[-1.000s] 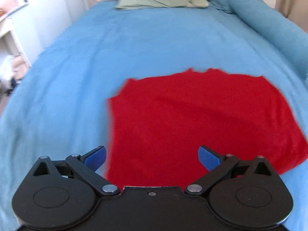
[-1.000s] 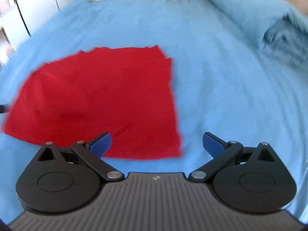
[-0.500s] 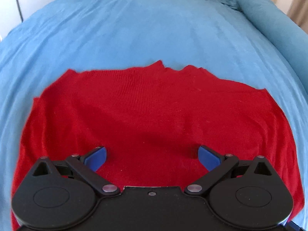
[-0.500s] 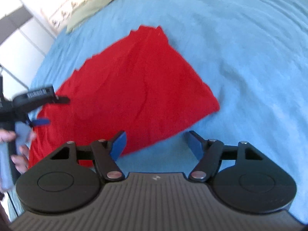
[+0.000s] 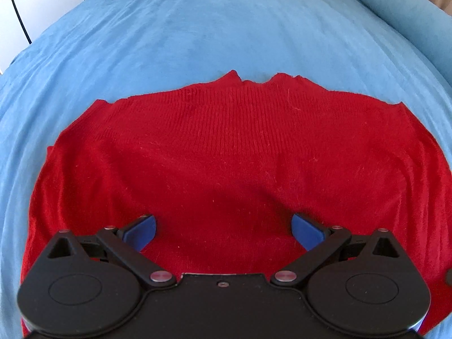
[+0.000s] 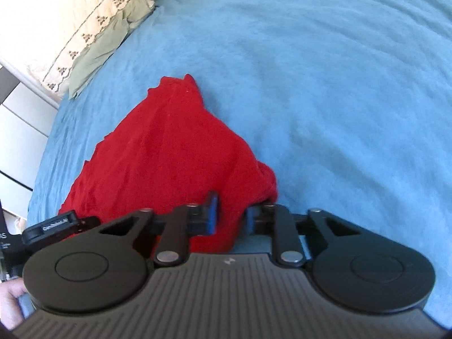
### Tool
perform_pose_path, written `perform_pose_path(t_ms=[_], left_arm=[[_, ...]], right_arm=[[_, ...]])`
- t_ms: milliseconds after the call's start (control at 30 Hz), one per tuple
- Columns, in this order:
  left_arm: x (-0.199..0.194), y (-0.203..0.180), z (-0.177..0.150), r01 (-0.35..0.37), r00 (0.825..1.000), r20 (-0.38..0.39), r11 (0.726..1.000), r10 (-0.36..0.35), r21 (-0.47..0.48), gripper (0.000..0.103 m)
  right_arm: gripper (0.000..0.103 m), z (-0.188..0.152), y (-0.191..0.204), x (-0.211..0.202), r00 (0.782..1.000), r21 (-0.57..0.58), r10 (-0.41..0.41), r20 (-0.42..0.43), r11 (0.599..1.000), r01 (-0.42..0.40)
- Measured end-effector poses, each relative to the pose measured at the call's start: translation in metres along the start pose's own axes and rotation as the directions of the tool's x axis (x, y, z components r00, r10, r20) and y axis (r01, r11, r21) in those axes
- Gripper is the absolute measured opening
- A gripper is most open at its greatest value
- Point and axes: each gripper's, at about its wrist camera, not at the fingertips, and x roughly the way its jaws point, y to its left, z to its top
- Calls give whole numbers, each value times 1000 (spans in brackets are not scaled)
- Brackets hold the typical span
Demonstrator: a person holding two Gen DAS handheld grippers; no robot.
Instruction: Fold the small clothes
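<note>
A red knit garment (image 5: 226, 152) lies flat on the blue bedspread (image 5: 197, 36), its collar edge at the far side. My left gripper (image 5: 223, 230) is open, low over the garment's near middle, its blue pads wide apart. In the right wrist view the garment (image 6: 163, 152) is bunched at its near right corner. My right gripper (image 6: 230, 217) is shut on that corner, with red cloth pinched between the blue pads. The left gripper's body (image 6: 56, 224) shows at the left edge there.
Green and patterned pillows (image 6: 93, 36) lie at the head of the bed. A rolled blue duvet (image 5: 409, 17) runs along the right side. White cupboards (image 5: 34, 2) stand to the left. The person's hand (image 6: 11, 293) shows at the lower left.
My right gripper moved down to the garment's right corner and closed on it. My left gripper moved slightly closer over the garment and stayed open.
</note>
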Motion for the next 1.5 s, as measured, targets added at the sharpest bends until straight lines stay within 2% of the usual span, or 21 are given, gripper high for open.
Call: perform_pose_path(t_ms=[167, 267, 367, 433, 500, 567, 633, 667, 767, 800, 867, 900, 967, 1033, 1100, 1200, 1233, 1267, 1333, 1400, 1500], left_arm=[[7, -5, 3, -23, 999, -28, 999, 24, 26, 103], [9, -8, 10, -25, 996, -79, 999, 29, 42, 103], [9, 2, 24, 21, 989, -149, 999, -15, 38, 103], [-2, 20, 29, 30, 991, -134, 999, -25, 31, 103], [-20, 49, 30, 15, 996, -84, 999, -12, 35, 103], [-35, 89, 28, 36, 997, -63, 999, -34, 35, 103], [-40, 129, 20, 89, 992, -89, 996, -86, 27, 103], [-40, 144, 15, 96, 990, -107, 995, -92, 28, 103], [-33, 188, -7, 28, 990, -141, 999, -21, 44, 102], [-29, 202, -16, -6, 988, -157, 999, 12, 41, 102], [-25, 227, -30, 0, 986, -165, 1000, -3, -22, 103], [-26, 238, -35, 4, 987, -161, 998, -14, -61, 102], [-27, 251, -41, -12, 988, -152, 996, -1, -86, 102], [-31, 257, -44, -7, 991, -133, 996, -4, -84, 102], [-35, 260, -44, -5, 992, -123, 997, -4, -77, 102], [-42, 267, -47, 4, 993, -116, 995, -15, -98, 102], [-46, 266, -47, 7, 993, -114, 994, -19, -105, 102], [-49, 267, -47, 7, 994, -109, 994, -19, -113, 102], [-53, 269, -47, 8, 994, -104, 992, -21, -122, 102], [-58, 267, -47, 24, 995, -92, 992, -36, -126, 102], [-62, 257, -40, 39, 995, -82, 993, -49, -109, 102]], right_arm=[[25, 7, 33, -21, 999, -88, 11, 42, 996, -7], [24, 12, 68, -38, 995, -163, 65, 69, 985, -54], [23, 17, 118, -46, 988, -258, 136, 69, 959, -114], [23, 17, 156, -48, 981, -329, 183, 60, 932, -154], [23, 11, 199, -49, 966, -417, 256, 37, 882, -218], [23, -1, 238, -50, 947, -509, 322, 2, 815, -276], [23, -28, 276, -52, 918, -623, 393, -60, 703, -342], [23, -46, 293, -50, 899, -674, 423, -114, 632, -383], [22, -105, 317, -32, 858, -753, 434, -274, 458, -472], [22, -121, 319, -21, 859, -765, 411, -306, 431, -479], [22, -154, 316, 5, 882, -794, 332, -335, 404, -454], [22, -169, 312, 19, 892, -797, 285, -352, 408, -445], [22, -188, 306, 33, 894, -790, 259, -366, 421, -446], [22, -197, 306, 36, 895, -788, 256, -365, 428, -443], [22, -202, 313, 33, 896, -799, 268, -353, 412, -438], [22, -206, 322, 29, 903, -832, 283, -323, 369, -414], [22, -212, 324, 34, 906, -841, 265, -330, 353, -409], [23, -219, 321, 38, 919, -859, 222, -325, 338, -385], [23, -240, 315, 42, 928, -888, 177, -329, 277, -367], [23, -251, 312, 43, 933, -913, 176, -314, 215, -348], [23, -261, 315, 38, 924, -921, 189, -333, 146, -362]])
